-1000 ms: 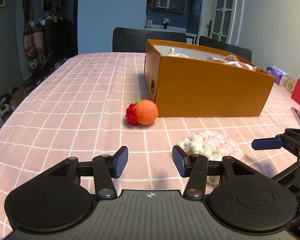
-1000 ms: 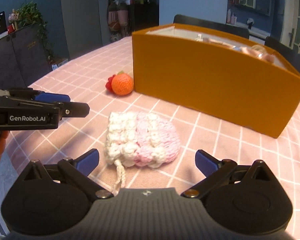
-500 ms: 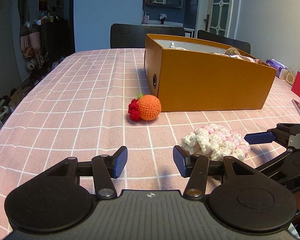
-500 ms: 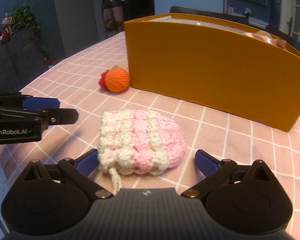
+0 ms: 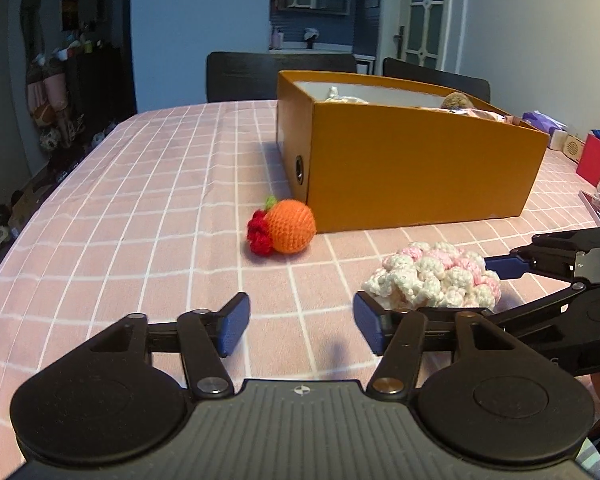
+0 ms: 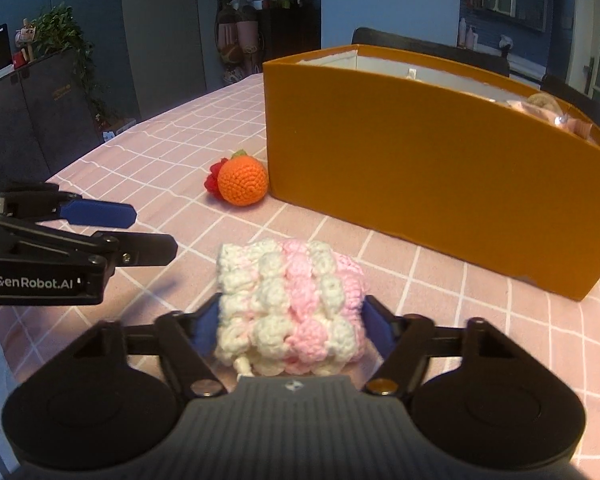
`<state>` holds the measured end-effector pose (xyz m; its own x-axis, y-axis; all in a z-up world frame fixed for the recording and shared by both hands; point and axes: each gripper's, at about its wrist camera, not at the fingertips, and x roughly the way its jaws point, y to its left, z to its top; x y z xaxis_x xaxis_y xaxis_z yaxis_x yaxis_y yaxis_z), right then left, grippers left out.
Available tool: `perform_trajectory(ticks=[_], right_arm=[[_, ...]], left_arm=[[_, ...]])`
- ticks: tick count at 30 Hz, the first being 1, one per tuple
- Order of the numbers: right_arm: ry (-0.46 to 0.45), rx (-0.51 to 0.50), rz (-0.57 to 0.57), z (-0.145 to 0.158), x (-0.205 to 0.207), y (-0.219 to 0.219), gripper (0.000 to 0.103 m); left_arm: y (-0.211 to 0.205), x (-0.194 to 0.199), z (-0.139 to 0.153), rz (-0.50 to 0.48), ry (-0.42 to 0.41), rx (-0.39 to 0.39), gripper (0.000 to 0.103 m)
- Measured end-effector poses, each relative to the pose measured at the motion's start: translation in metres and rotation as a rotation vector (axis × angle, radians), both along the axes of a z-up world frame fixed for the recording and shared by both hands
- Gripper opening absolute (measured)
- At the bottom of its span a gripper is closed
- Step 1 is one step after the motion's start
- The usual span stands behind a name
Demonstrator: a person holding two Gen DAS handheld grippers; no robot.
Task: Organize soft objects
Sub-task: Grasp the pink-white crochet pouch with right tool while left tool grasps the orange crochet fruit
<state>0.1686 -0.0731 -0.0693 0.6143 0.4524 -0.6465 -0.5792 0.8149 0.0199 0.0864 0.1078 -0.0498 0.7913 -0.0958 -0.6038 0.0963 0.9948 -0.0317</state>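
Right gripper (image 6: 290, 330), black with blue pads: just been closing, both pads now pressing the flanks of a pink-and-white bobble-crochet pouch (image 6: 290, 308). Pouch sitting on the pink checked tablecloth (image 6: 500, 344), bunched up between the fingers; near end and white drawstring partly cut off by the gripper body. Underside of pouch not visible, so cannot tell if lifted or resting on the cloth.

Left gripper (image 5: 300, 328): just been opening, fingers spread, nothing between them, only bare cloth. Hovering just left of the pouch; in right wrist view showing up at the left edge (image 6: 100, 228), body cut off by the frame.

Orange crochet ball with a red crochet berry cluster and green leaf (image 5: 284, 226): on the cloth just beside the near corner of the box; touching the box or not, hard to tell. Berry part mostly hidden behind the ball in right wrist view (image 6: 242, 180).

Open orange cardboard box with white inside (image 5: 420, 168): beyond both soft items, round hole in the short end. Contents only peeking over the rim: something white, something brownish, something pale pink; not identifiable.

Dark chair backs (image 5: 280, 76) behind the table. Small items at the far right table edge, a red box (image 5: 594, 160) among them, clipped by the frame.
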Motion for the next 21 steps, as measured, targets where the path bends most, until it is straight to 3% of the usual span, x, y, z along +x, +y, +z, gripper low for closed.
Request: perform_trajectory(ticks=[6,14,18,19,21], right_arm=[[-0.065,-0.043,-0.064,0.009,0.010,-0.011,0.040],[-0.058,-0.039,-0.151,0.012,0.040,-0.031,0.040],[-0.026,-0.033,-0.141,0.006,0.047,-0.030,0.043],[-0.026,-0.030,-0.141,0.004,0.047,-0.030,0.044],[-0.021,-0.025,-0.140,0.003,0.048,-0.030,0.044]], left_arm=[[-0.006,0.021,0.004,-0.035,-0.031,0.063,0.083],[-0.013,0.067,-0.002,-0.024,-0.022,0.144,0.087],[-0.008,0.081,-0.008,-0.004,0.001,0.119,0.087],[-0.006,0.083,-0.009,-0.004,0.007,0.105,0.087],[-0.005,0.087,-0.011,0.006,0.018,0.086,0.076]])
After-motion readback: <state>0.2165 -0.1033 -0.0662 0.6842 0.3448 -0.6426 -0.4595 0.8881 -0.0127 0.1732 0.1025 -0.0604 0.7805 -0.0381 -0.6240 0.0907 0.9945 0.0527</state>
